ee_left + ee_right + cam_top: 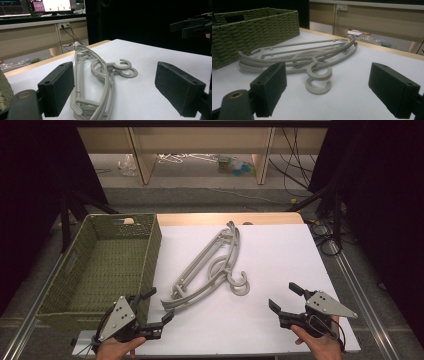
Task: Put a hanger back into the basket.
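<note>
Both the left claw and right claw gape wide, empty, flanking the grey hangers (seemingly two, stacked).

Even overhead light, dark surroundings, soft shadows, slightly soft, grainy pictures

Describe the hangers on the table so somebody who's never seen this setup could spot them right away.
Start at the white table, with a green woven basket at its left edge. Just right of the basket lie the hangers, stacked and running diagonally. They are pale grey plastic with curved arms and two round hooks, the sole loose items on the white surface.
</note>
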The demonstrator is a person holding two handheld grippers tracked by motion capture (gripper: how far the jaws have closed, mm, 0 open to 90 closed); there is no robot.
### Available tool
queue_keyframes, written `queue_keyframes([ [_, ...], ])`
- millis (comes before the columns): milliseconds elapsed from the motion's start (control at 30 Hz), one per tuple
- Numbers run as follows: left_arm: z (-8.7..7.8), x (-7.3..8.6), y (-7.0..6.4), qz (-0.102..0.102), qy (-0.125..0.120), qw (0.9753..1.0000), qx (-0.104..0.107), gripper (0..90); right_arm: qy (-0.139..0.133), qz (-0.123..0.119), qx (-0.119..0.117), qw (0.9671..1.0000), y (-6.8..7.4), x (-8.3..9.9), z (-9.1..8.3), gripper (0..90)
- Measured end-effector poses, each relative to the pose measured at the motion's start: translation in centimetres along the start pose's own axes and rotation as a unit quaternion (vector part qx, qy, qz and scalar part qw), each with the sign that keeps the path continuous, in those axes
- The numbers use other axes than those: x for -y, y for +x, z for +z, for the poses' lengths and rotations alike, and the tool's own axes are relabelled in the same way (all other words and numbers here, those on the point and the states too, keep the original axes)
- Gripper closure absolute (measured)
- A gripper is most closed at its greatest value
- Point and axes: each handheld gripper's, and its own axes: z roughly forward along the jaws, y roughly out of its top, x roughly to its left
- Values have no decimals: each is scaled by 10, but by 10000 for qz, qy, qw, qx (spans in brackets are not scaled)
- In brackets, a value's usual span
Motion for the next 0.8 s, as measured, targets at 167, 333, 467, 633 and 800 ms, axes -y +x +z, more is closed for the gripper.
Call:
queue_keyframes([
  [167,0,0,0,-7,-6,10000,7,158,-9,-7,-9,10000,0,0,1,159],
  [333,0,0,-1,-8,-31,10000,-9,158,-17,-9,-23,10000,0,0,1,159],
  [467,3,0,-1,-8,-83,10000,-20,158,-35,-3,-32,10000,1,0,2,159],
  [633,4,-1,-4,50,-59,10000,7,157,-14,0,-52,10000,1,0,2,159],
  [800,7,-1,-5,68,-58,10000,12,157,44,-20,-57,10000,1,0,2,159],
])
